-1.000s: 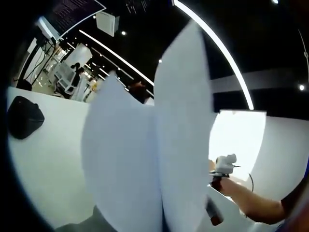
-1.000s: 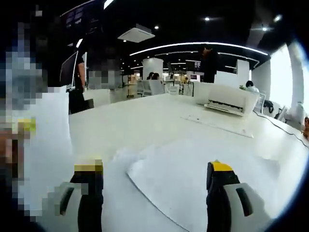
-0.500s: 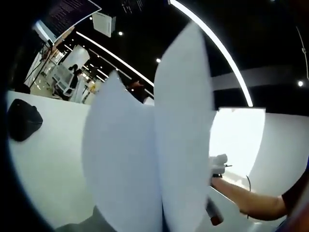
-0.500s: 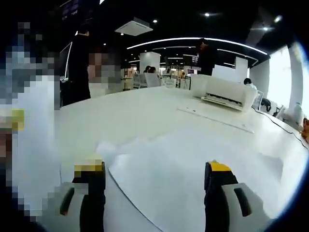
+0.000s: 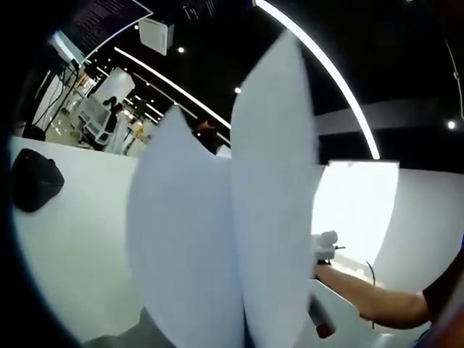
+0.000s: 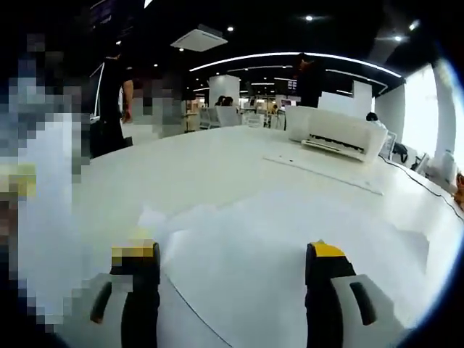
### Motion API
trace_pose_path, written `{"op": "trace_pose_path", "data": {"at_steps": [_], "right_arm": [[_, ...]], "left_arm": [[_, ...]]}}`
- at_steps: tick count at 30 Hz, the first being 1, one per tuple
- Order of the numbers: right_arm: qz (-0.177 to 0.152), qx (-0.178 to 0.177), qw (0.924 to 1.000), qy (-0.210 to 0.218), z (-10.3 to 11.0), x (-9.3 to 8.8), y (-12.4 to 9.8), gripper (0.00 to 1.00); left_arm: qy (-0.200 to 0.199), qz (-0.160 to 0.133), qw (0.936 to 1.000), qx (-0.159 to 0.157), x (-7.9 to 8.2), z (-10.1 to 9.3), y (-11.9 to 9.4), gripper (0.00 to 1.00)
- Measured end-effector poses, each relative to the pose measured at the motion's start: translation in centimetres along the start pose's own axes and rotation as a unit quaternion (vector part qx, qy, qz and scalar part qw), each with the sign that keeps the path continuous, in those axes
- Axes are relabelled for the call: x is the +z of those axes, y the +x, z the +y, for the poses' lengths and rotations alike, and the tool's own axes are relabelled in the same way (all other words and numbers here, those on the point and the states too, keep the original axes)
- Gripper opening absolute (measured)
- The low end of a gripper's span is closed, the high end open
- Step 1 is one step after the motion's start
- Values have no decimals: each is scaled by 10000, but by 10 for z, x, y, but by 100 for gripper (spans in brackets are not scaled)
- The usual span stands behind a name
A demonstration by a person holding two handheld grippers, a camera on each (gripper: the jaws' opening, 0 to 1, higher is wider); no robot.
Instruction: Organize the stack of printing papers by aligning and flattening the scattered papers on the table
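Sheets of white printing paper (image 5: 217, 239) held upright in the left gripper view, two curved leaves fanned apart and rising from the bottom edge, so lifted off the white table (image 5: 65, 246) rather than lying flat. Presumably pinched in the left tongs, though impossible to tell for sure: jaws buried behind the paper, no tips visible. More loose white sheets (image 6: 290, 239) spread flat on the tabletop in the right gripper view, overlapping at odd angles, edges not squared. Right gripper (image 6: 230, 255) with yellow-tipped black jaws standing wide apart above those sheets, gripping nothing.

Judged from this: early to middle of the job. Some paper gathered and raised, but not aligned; the rest scattered, nothing yet tapped square or pressed flat into one stack.

Hard to read: count of sheets in either place, and where one sheet ends and the next begins, white on white. Left part of the right gripper view lost under mosaic. White printer (image 6: 341, 138) at the far side of the table, small and washed out. Dark rounded object (image 5: 36, 180) on the table in the left gripper view, unidentifiable.
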State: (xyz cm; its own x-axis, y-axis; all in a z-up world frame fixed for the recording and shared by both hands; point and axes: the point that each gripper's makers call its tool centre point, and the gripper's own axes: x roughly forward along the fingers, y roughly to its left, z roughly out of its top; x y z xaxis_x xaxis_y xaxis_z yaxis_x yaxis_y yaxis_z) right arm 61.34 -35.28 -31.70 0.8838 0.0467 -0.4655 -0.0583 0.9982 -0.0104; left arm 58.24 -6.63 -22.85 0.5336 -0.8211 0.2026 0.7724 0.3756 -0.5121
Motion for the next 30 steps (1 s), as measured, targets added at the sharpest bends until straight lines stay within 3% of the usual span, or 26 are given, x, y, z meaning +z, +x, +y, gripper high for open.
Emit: {"op": "trace_pose_path", "data": {"at_steps": [4, 15, 21, 23, 26, 30], "right_arm": [[-187, -48, 9997, 117, 3, -1, 3, 76], [-283, 68, 9995, 73, 7, -3, 1, 77], [-295, 254, 9992, -23, 11, -3, 2, 85], [-317, 133, 9994, 33, 3, -2, 2, 76], [-336, 30, 9994, 121, -10, -1, -1, 53], [-342, 3, 9993, 117, -11, -1, -3, 51]], "left_arm": [[-55, -11, 10000, -14, 1, 1, -1, 6], [-133, 11, 9999, -23, 0, 1, 0, 6], [-160, 15, 9999, -34, -1, 1, 1, 6], [-130, 19, 9999, -35, -2, 0, 1, 6], [-123, 14, 9999, -36, -2, 0, 1, 6], [-155, -2, 9999, -38, -2, 0, 1, 6]]}}
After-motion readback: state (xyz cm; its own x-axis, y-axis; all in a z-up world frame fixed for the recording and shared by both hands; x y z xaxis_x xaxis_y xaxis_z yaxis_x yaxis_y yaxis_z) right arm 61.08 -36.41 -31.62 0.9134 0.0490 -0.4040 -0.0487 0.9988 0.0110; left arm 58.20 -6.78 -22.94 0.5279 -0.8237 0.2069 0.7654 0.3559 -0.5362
